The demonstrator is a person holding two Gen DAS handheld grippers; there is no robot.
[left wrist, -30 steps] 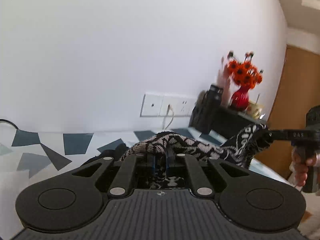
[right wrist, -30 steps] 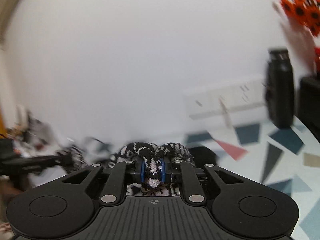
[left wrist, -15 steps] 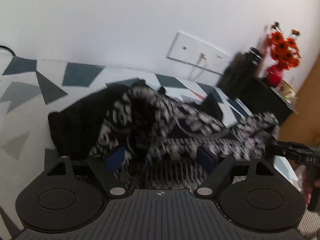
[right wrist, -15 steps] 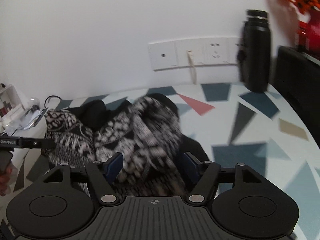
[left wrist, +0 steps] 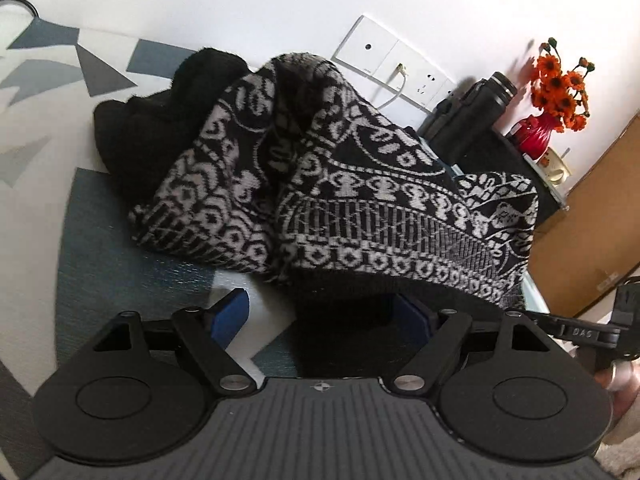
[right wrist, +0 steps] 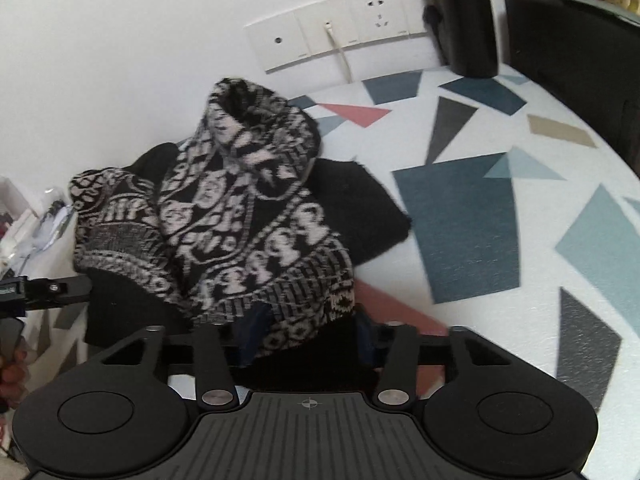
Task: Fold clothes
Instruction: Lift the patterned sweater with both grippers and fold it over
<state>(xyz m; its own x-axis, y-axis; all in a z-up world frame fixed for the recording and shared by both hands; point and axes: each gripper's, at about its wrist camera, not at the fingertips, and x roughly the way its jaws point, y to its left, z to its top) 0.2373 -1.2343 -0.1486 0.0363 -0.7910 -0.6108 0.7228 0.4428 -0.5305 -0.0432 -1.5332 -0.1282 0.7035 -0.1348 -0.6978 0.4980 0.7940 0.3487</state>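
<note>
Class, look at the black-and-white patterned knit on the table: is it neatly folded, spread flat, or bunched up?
Bunched up. The patterned knit rises in a rumpled mound of uneven overlapping layers on the table, with no flat panel or squared edges.

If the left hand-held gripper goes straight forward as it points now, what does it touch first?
Most likely the patterned sweater: its black hem lies between the open fingers of the left hand-held gripper, directly ahead. Depth is unclear, so contact may be almost immediate.
</note>
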